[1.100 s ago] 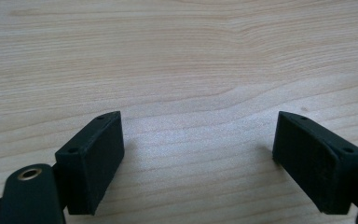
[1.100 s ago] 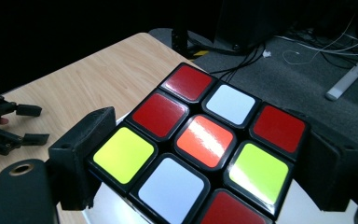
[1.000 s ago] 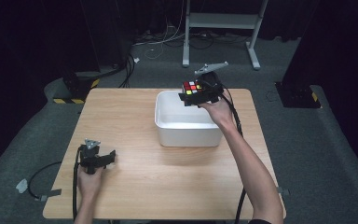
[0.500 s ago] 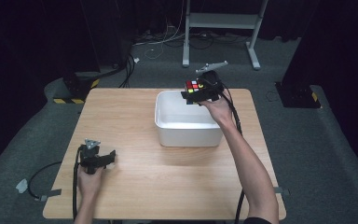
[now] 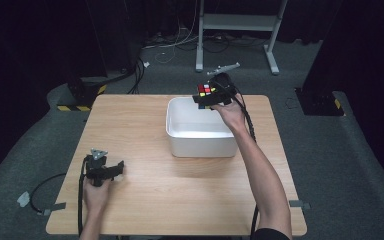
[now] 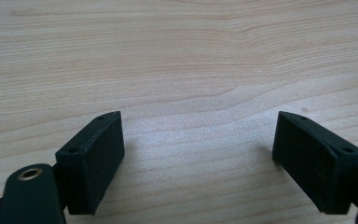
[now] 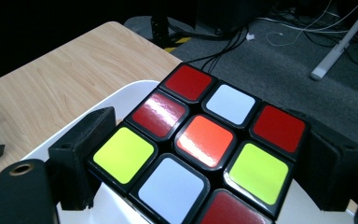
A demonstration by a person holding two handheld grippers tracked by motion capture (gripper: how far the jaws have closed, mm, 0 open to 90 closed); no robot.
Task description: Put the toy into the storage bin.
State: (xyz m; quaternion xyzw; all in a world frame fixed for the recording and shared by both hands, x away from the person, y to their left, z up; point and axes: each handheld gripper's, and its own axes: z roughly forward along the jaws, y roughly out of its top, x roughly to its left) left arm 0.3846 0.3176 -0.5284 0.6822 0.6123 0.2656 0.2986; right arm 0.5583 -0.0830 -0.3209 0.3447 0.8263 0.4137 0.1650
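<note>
Two black pads of your right gripper (image 7: 205, 158) press on opposite sides of a Rubik's cube (image 7: 205, 140), pinching it between them; its upturned face shows red, white, orange and yellow-green stickers. From the right gripper view the cube hangs over the rim of the white plastic tub (image 7: 121, 93), with the wooden table (image 7: 51, 74) beyond it. In the high view your right gripper (image 5: 211, 96) holds the cube (image 5: 206, 91) above the tub's (image 5: 200, 145) far right corner, clear of its floor, and your right forearm stretches up the right side of the table (image 5: 180, 200) to reach it. Your left gripper's (image 6: 198, 154) pads stand spread wide apart with nothing between them, just bare wood grain under them. In the high view that left gripper (image 5: 102, 170) sits low over the near left part of the table, well apart from the tub, with its jaws pointing to the right and its cable trailing off the table's edge to the floor. Behind the table, cables lie on the grey carpet by a white metal stand (image 5: 240, 22).
</note>
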